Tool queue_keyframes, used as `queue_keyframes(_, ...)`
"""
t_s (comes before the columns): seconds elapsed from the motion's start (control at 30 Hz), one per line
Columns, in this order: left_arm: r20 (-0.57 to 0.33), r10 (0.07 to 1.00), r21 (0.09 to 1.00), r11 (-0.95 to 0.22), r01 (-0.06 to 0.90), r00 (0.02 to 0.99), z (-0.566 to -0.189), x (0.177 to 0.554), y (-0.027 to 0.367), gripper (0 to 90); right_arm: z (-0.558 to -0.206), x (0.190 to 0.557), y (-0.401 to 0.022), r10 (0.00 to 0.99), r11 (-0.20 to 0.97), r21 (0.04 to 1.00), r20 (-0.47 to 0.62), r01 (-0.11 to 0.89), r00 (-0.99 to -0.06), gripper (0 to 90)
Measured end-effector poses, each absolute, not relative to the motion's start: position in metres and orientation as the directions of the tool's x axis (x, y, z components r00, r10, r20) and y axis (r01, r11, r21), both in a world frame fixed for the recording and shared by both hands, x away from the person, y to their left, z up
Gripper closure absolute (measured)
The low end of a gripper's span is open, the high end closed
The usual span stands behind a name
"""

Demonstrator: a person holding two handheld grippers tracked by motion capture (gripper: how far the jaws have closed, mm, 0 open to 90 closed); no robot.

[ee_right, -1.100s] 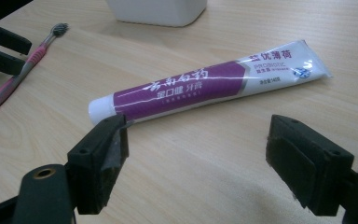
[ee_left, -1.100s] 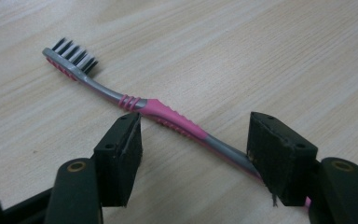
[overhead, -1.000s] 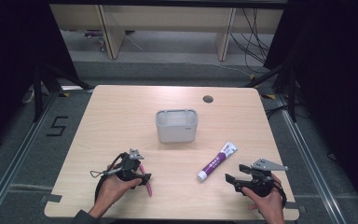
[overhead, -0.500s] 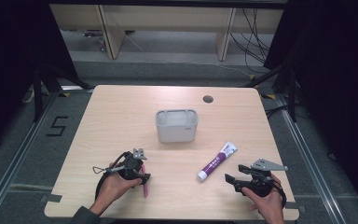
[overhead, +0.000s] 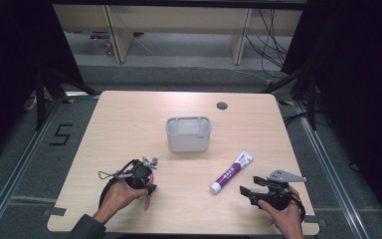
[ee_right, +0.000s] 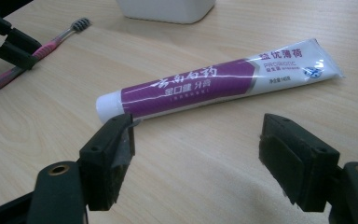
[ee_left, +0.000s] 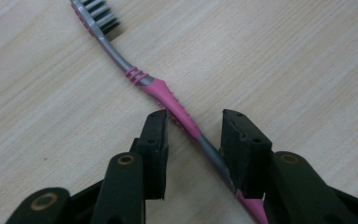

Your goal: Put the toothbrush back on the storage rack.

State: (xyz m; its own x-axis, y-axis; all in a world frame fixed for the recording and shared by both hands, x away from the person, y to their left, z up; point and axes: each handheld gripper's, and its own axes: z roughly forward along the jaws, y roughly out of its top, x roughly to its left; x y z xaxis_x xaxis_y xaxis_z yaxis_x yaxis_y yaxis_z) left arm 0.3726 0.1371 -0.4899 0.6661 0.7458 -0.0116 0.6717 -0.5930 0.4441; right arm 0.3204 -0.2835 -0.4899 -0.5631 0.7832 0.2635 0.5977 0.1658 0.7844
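A pink and grey toothbrush (ee_left: 168, 95) lies flat on the wooden table, bristles away from me. Its handle runs slantwise between the jaws of my left gripper (ee_left: 193, 130), which have just been closing; a gap still shows beside the handle, so the pads do not clamp it. From above, the left gripper (overhead: 148, 188) points down at the toothbrush (overhead: 148, 200) near the front left. A white and purple toothpaste tube (ee_right: 200, 84) lies just beyond my right gripper (ee_right: 200, 128), whose jaws stand wide with nothing between them. The tube (overhead: 231, 172) is front right, near the right gripper (overhead: 246, 191).
A white rectangular container (overhead: 189, 133) stands mid-table, behind both grippers; its base (ee_right: 168, 9) is at the top of the right gripper view, where the left gripper (ee_right: 9, 42) is on the toothbrush (ee_right: 51, 42). A round cable hole (overhead: 222, 105) sits near the far edge.
The left gripper's jaws have narrowed around the toothbrush handle, and the hand has shifted slightly. The right hand, the tube and the container have stayed put.
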Motion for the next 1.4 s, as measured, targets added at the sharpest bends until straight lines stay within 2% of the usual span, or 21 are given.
queue_keyframes(0.3,-0.019,0.732,0.423,-0.612,0.669,0.681,-0.488,0.378,0.143,69.0,-0.489,0.32,-0.284,0.794,0.189,0.78,0.237,0.597,-0.56,28.6)
queue_keyframes(0.6,-0.02,0.713,0.39,-0.641,0.662,0.701,-0.486,0.384,0.145,77.8,-0.491,0.321,-0.282,0.777,0.175,0.778,0.266,0.603,-0.57,28.1)
queue_keyframes(0.9,-0.006,0.707,0.301,-0.673,0.676,0.707,-0.482,0.39,0.137,80.1,-0.491,0.321,-0.283,0.781,0.195,0.773,0.25,0.604,-0.572,28.1)
queue_keyframes(0.97,-0.001,0.701,0.287,-0.683,0.672,0.713,-0.482,0.392,0.136,79.9,-0.491,0.323,-0.285,0.777,0.218,0.789,0.215,0.574,-0.592,28.1)
queue_keyframes(1.0,-0.001,0.701,0.287,-0.683,0.672,0.713,-0.482,0.392,0.136,79.4,-0.491,0.321,-0.283,0.779,0.196,0.773,0.251,0.603,-0.575,28.1)
queue_keyframes(1.07,0.008,0.69,0.263,-0.699,0.664,0.724,-0.481,0.393,0.134,79.1,-0.491,0.321,-0.283,0.781,0.196,0.773,0.248,0.603,-0.573,28.1)
queue_keyframes(1.17,0.006,0.694,0.264,-0.696,0.668,0.72,-0.482,0.393,0.133,79.7,-0.491,0.323,-0.285,0.779,0.225,0.793,0.203,0.567,-0.593,28.1)
queue_keyframes(1.4,0.008,0.676,0.227,-0.719,0.657,0.737,-0.481,0.397,0.129,81.9,-0.491,0.323,-0.285,0.779,0.227,0.792,0.202,0.567,-0.594,28.1)
